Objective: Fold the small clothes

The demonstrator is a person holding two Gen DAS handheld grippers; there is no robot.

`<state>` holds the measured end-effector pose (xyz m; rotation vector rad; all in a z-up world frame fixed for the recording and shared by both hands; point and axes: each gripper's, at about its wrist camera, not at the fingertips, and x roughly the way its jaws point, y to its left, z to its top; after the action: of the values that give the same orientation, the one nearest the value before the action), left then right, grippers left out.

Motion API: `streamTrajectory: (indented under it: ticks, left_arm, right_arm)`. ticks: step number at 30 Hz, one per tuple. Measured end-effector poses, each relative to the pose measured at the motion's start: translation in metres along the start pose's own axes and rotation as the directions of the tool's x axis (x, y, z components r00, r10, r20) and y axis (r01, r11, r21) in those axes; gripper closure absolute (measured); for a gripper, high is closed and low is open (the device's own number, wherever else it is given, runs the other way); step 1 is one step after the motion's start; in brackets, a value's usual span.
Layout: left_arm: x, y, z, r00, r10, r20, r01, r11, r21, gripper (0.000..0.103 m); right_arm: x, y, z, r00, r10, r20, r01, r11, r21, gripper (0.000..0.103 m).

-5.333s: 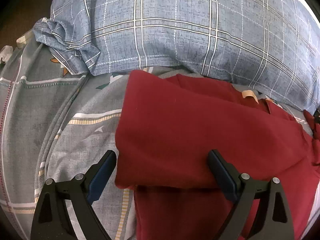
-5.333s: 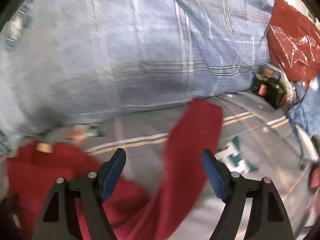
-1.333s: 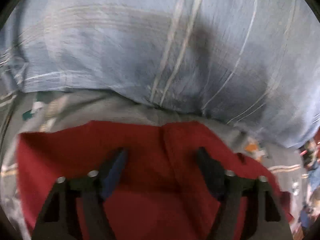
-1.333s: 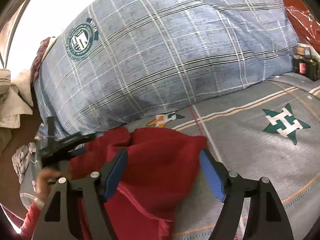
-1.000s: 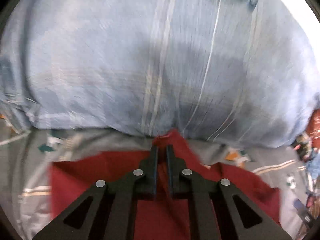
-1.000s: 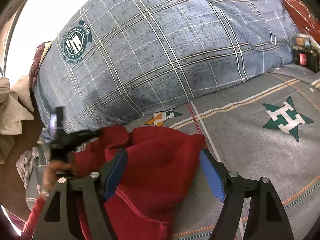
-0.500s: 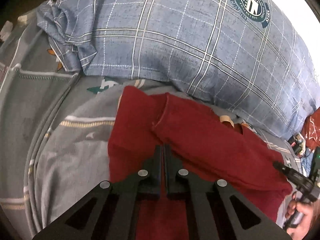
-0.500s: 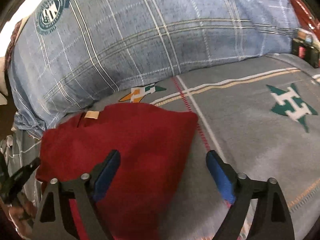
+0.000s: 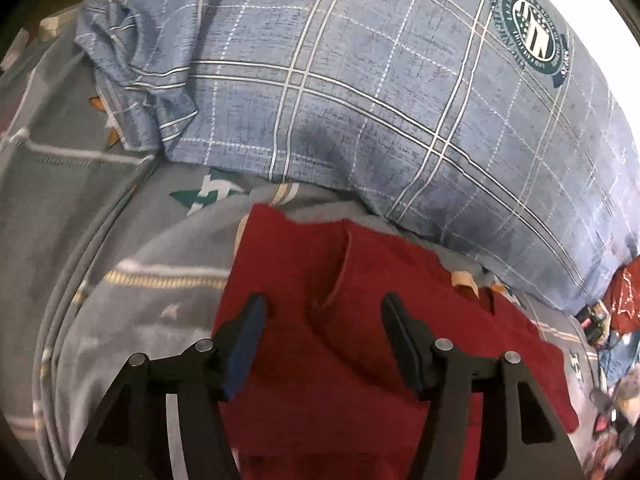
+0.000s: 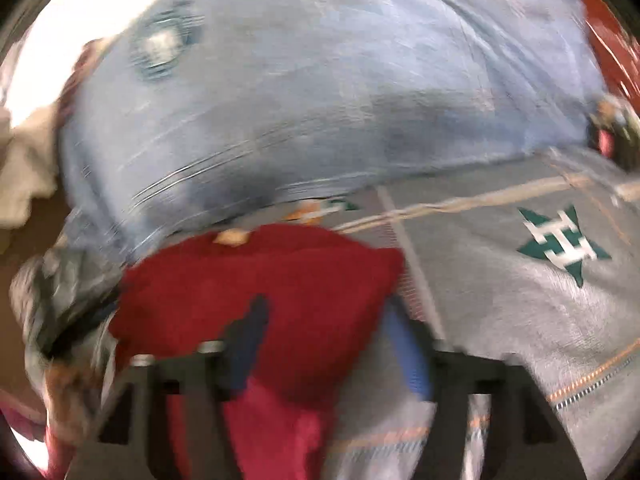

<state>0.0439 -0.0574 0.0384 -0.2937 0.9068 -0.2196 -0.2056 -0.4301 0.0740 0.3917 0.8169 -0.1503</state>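
Over the red garment (image 9: 360, 360), both claws gape, holding nothing.

The left gripper (image 9: 322, 316) points forward and down, its two blue-padded fingers (image 9: 245, 340) spread wide apart with nothing between them. The right gripper (image 10: 326, 332) (heavily motion-blurred) is likewise splayed open, fingers well apart, gripping nothing.

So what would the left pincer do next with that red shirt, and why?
Probably lower the left gripper and smooth the raised flap of the red garment. The jaws stand open over it holding nothing, and that flap's edge sits up as a ridge between the fingers instead of lying flat.
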Motion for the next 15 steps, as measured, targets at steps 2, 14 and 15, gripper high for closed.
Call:
streamTrajectory:
  ticks: [2,14,15]
  left_arm:
    - [0.012,-0.003,0.002,1.000,0.001,-0.020,0.000,1.000,0.020,0.046]
    - [-0.008,0.006,-0.005,0.996,0.017,-0.087,-0.013,0.999,0.036,0.056]
    - [-0.016,0.007,-0.007,0.995,0.008,-0.095,-0.005,1.000,0.031,0.054]
  right_arm:
    - [-0.003,0.016,-0.007,1.000,0.003,-0.004,-0.004,0.998,-0.070,0.036]
    - [0.004,0.016,-0.045,0.982,-0.129,-0.141,0.110,0.985,-0.133,0.065]
    - [-0.002,0.009,-0.047,0.985,-0.104,-0.139,0.092,0.992,-0.091,0.054]
